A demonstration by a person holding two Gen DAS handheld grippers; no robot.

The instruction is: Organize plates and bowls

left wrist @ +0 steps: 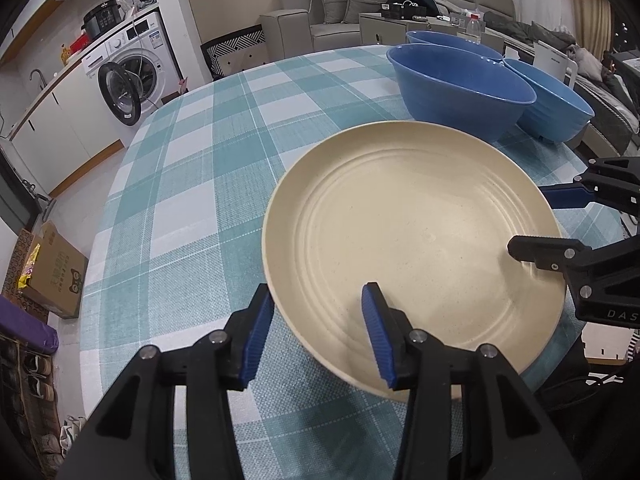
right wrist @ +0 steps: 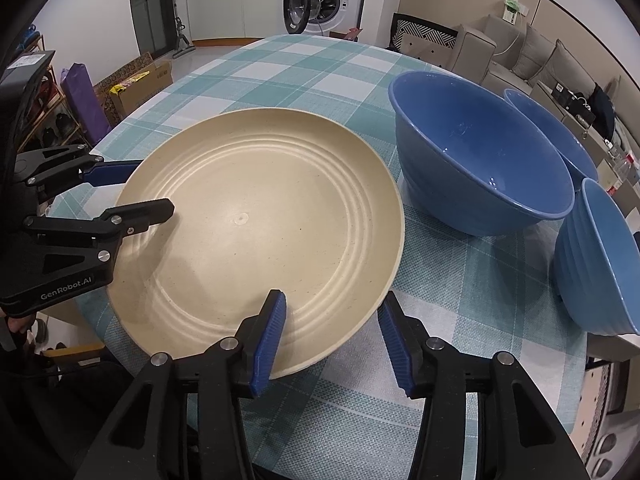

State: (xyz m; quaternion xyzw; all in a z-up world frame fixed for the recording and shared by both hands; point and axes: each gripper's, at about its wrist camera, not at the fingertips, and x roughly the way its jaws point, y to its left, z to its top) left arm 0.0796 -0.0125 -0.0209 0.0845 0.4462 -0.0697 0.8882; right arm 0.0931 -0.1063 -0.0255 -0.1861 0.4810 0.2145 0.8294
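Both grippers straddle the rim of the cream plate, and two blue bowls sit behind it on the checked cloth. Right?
Not quite: there are three blue bowls, as the right wrist view shows. The left gripper and right gripper do straddle the cream plate rim.

"GenRobot.AI" reads in white on the left gripper [right wrist: 132, 188] body, and "DAS" on the right gripper [left wrist: 532, 220].

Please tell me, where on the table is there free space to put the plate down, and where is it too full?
Free: the checked tablecloth left of the cream plate, toward the washing machine side. Crowded: beyond the plate, where three blue bowls sit close together by the table's edge.
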